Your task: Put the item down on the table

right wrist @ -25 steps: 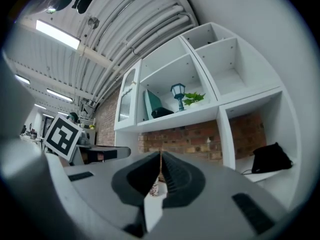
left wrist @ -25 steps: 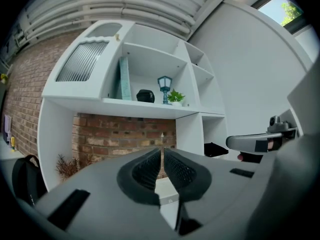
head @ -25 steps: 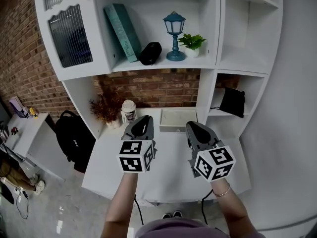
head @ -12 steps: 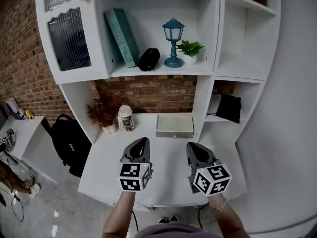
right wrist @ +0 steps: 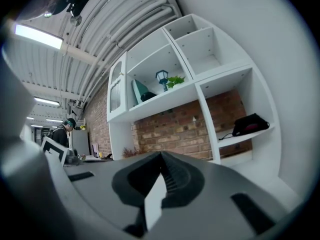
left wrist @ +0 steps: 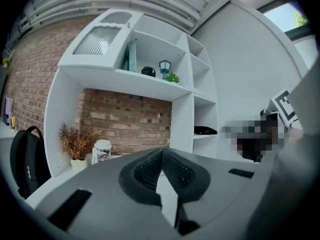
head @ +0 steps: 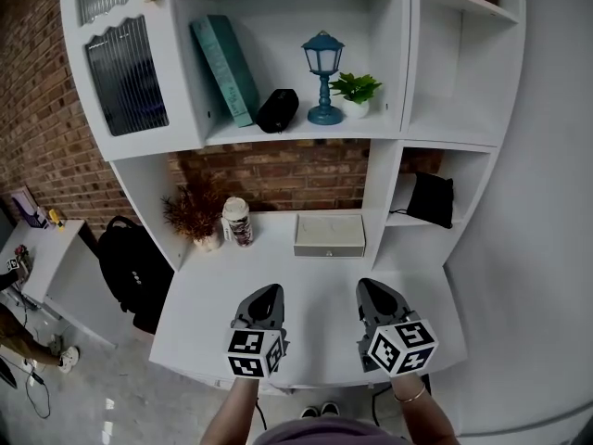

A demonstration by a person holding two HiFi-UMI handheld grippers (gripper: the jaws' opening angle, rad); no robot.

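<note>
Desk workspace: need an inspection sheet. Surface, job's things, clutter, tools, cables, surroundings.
surface: white desk, bare at the front
job's things: nothing seen in either tool
clutter: white box, printed cup and dried plant, all at the back by the brick wall
tools: left tool shut, empty; right tool shut, empty; both over the desk's front
cables: nothing seen on the desk
surroundings: upper shelf holds teal book, black speaker, blue lantern, potted plant; black pouch on side shelf; black backpack left of the desk
</note>
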